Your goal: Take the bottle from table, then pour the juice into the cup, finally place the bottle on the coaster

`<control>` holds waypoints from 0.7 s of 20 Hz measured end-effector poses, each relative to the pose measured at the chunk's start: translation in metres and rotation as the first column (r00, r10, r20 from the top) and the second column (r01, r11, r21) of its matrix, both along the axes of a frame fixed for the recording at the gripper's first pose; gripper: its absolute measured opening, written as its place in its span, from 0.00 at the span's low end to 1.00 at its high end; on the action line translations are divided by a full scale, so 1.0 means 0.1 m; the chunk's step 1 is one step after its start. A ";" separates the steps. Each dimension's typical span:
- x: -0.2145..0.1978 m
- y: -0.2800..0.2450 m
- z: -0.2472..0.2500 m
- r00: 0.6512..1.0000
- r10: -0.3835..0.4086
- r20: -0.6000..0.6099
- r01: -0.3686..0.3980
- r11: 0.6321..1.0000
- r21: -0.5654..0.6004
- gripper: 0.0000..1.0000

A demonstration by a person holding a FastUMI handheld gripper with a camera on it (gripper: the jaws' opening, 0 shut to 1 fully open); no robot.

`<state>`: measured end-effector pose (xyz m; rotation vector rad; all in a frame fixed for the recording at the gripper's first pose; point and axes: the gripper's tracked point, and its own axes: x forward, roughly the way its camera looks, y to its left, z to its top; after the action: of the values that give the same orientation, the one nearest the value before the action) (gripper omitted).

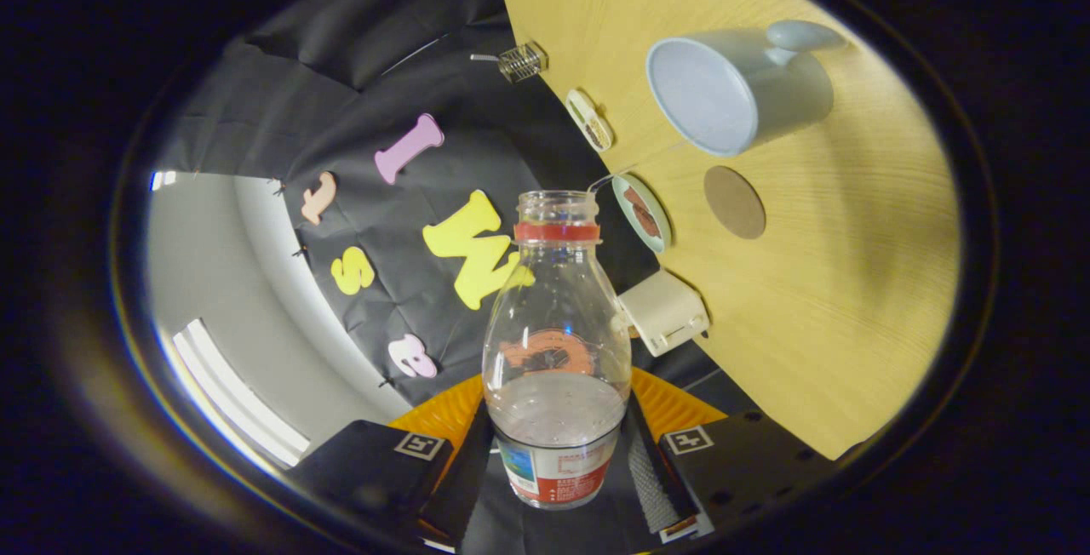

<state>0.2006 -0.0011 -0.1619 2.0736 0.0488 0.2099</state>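
Note:
A clear plastic bottle (555, 342) with a red neck ring and no cap stands between my fingers, and my gripper (558, 470) is shut on its labelled lower part. The whole view is rolled, so the wooden table (843, 300) looks tilted steeply. A pale blue cup (732, 91) with a handle sits on the table beyond the bottle and to the right, its open mouth turned toward me. A round brown coaster (734, 202) lies on the table just nearer than the cup. The bottle's mouth is apart from the cup.
A round lidded tin (643, 213), a small flat oval item (589, 119) and a wire clip (521, 61) sit along the table's edge. A white box (666, 312) lies near the bottle's shoulder. The booth's black cloth wall hangs behind, with a grey wall beyond it.

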 end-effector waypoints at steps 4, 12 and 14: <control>0.02 -0.07 0.09 1.000 -0.007 -0.001 0.007 0.996 0.090 0.78; 0.07 -0.24 0.24 1.000 -0.012 0.003 0.011 0.962 0.274 0.78; 0.07 -0.29 0.25 1.000 -0.007 -0.004 0.008 0.957 0.291 0.78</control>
<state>0.2076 -0.0302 -0.1373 2.3675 0.0120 0.2202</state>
